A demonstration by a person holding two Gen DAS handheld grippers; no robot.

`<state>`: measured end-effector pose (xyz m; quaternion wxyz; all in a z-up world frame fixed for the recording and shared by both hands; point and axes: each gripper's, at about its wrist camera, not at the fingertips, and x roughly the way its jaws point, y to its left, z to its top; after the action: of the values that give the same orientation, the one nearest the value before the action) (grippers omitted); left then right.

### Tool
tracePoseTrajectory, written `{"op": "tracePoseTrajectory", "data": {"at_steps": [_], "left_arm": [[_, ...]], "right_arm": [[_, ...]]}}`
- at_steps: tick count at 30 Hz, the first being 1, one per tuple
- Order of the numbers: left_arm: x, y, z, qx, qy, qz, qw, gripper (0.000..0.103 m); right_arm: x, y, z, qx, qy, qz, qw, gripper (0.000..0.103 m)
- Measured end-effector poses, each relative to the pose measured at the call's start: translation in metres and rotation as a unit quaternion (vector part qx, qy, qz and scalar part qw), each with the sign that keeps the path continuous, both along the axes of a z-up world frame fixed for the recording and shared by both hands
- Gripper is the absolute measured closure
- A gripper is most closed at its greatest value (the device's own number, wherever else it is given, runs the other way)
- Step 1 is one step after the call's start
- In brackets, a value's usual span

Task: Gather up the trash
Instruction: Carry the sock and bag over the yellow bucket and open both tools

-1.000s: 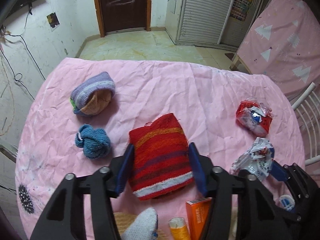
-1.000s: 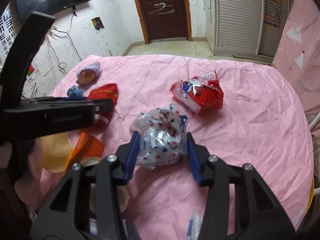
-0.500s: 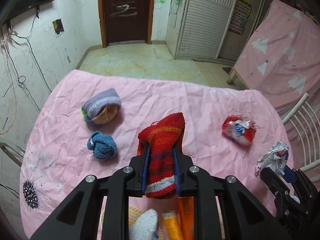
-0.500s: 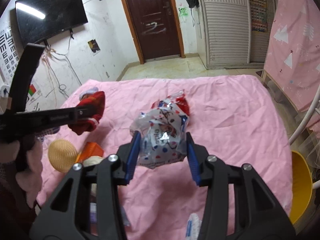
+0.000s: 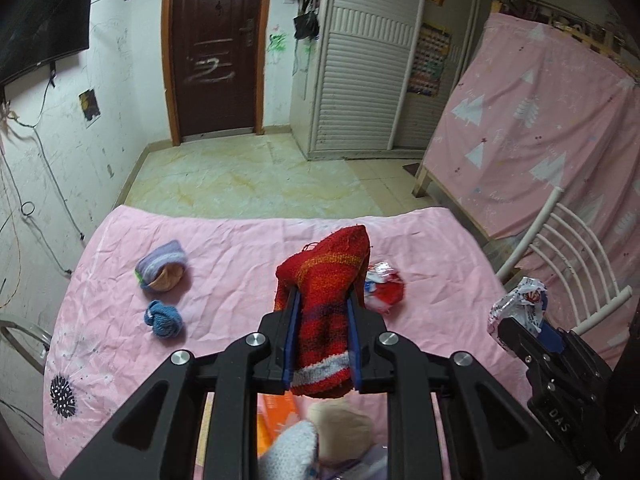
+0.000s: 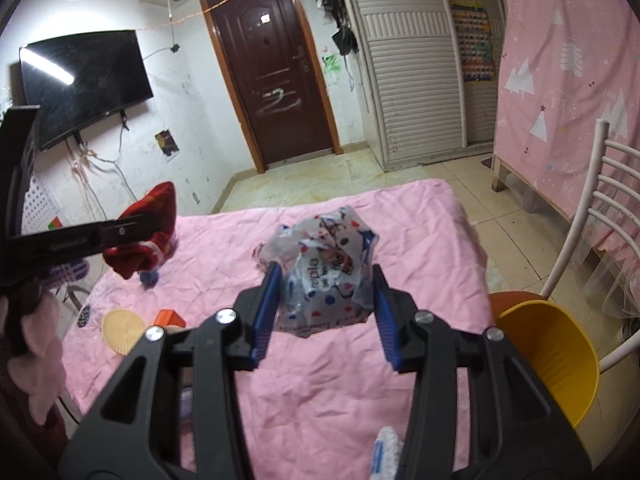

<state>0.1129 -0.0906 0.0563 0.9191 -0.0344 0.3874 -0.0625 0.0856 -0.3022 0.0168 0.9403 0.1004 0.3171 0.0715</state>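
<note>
Left wrist: left gripper [image 5: 320, 338] clamps red sock [image 5: 322, 300], lifted above table [image 5: 240, 248]; red wrapper [image 5: 385, 289] not yet collected. Right wrist: right gripper [image 6: 326, 312] pinches spotted wrapper [image 6: 326, 276] above table, yellow bin [image 6: 554, 360] beside its right edge. Items under grippers blurred.

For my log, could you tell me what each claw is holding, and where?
Left claw: red knitted sock, gripped near its white-striped cuff. Right claw: crumpled spotted wrapper, pinched across its sides.

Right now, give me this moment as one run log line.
left tongs: shut on sock, lifted | right tongs: shut on wrapper, lifted | bin: lower right
</note>
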Motion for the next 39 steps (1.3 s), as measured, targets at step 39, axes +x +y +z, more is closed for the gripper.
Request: {"op": "tracePoseTrajectory", "data": {"at_steps": [39], "left_arm": [[-0.014,-0.286,-0.035,0.013,0.018,-0.264,0.9644,0.084]], "right_arm": [[-0.082,-0.201,-0.026,0.035,-0.023,-0.213,0.976,0.059]]}}
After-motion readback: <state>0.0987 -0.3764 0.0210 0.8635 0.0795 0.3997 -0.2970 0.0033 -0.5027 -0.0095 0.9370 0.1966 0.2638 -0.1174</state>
